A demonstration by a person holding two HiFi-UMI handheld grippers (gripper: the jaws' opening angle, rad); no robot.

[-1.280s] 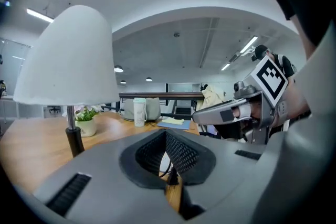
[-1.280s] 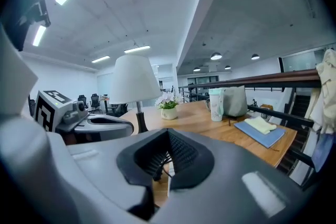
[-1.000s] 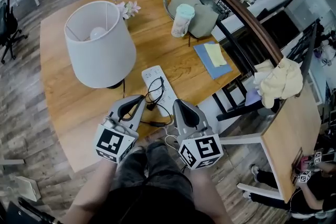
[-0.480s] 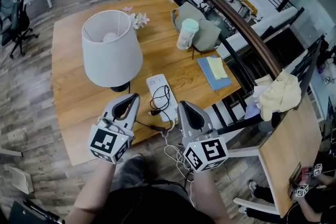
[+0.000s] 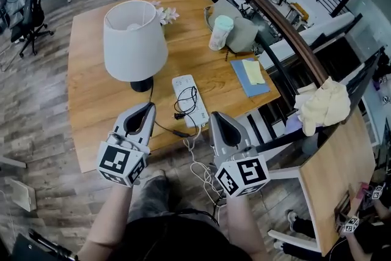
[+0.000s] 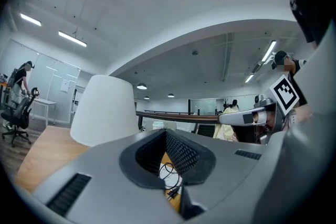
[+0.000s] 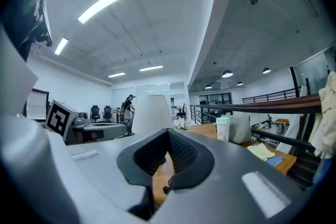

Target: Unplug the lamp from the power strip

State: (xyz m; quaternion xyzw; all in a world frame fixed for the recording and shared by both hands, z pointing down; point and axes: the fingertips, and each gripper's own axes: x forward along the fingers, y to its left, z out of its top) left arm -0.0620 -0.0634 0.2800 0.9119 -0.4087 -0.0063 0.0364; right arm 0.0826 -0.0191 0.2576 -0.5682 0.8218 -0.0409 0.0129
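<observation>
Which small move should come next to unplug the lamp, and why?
Probably open the right gripper and ease it toward the black plug at the near end of the power strip: its jaws are shut, empty, and short of the strip.

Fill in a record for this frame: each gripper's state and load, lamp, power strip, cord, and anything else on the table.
left gripper: shut, empty, over the table's near edge
right gripper: shut, empty, by the same edge
lamp: upright, white shade, on the wooden table
power strip: flat, right of the lamp's base
black cord: looped loosely on the power strip; whether it is plugged in cannot be told
other: cup, grey bag, blue notebook
</observation>
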